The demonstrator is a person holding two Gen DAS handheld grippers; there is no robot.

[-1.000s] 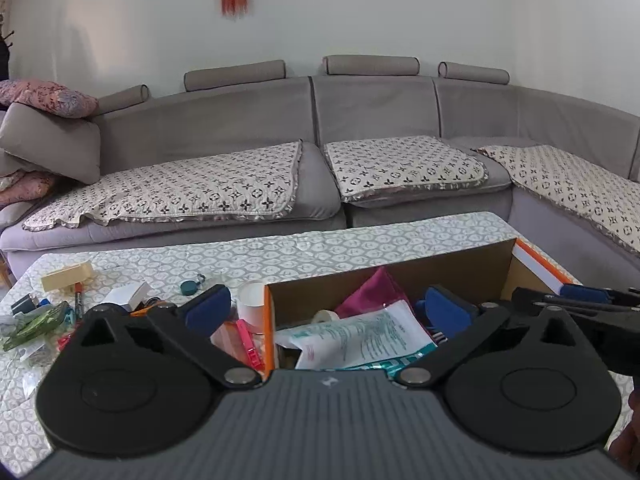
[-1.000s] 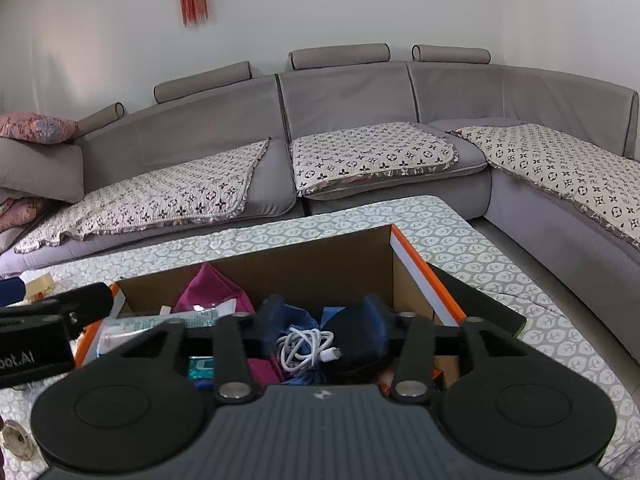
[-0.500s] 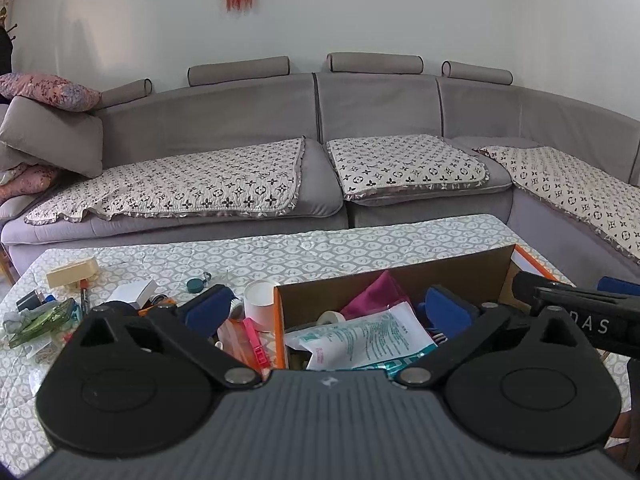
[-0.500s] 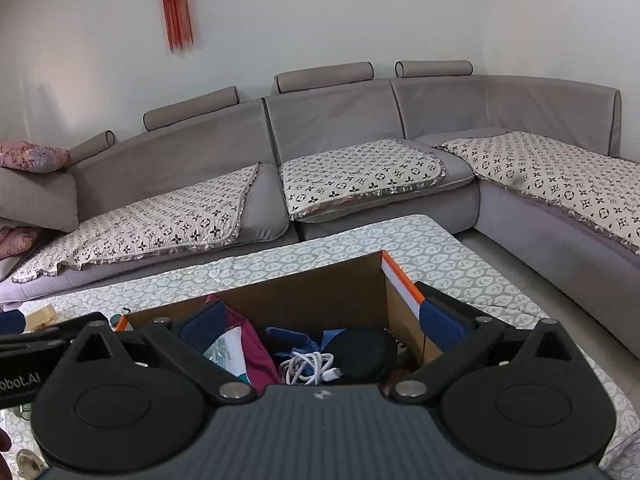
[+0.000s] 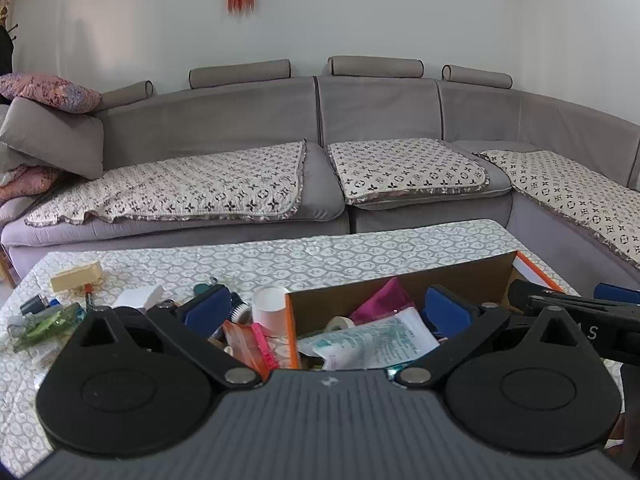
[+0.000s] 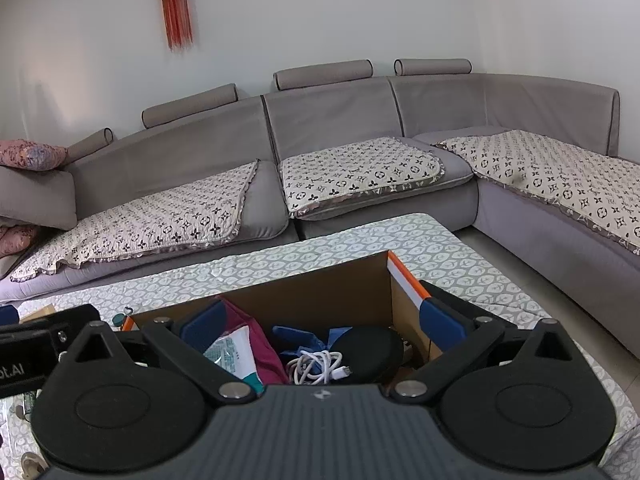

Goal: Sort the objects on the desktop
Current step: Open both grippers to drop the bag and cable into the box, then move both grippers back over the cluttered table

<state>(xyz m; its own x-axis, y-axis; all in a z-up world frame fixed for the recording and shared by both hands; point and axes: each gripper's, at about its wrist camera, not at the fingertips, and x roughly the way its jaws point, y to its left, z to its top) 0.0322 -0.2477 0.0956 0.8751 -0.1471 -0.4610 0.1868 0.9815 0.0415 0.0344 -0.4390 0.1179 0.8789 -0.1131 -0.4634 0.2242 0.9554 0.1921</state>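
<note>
Both grippers empty above the cardboard box

The right gripper (image 6: pixel 322 326) hangs over the box (image 6: pixel 320 292) with jaws spread wide, holding nothing; a white cable (image 6: pixel 318 366) and black pouch (image 6: pixel 370 350) lie inside beneath it. The left gripper (image 5: pixel 324 310) straddles the box's left wall, jaws also wide and empty, facing the unsorted items (image 5: pixel 48 318) on the table (image 5: pixel 360 252), probably the next pick.

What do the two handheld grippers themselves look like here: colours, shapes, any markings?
Both match. The left gripper and right gripper each have a grey ribbed body with a small pale logo, two round black discs, black linkage arms on silver pivot pins, and blue pads on the fingers. Seen from the other camera, each shows white lettering on a black side, only partly readable. No sleeves or cables are visible.
</note>
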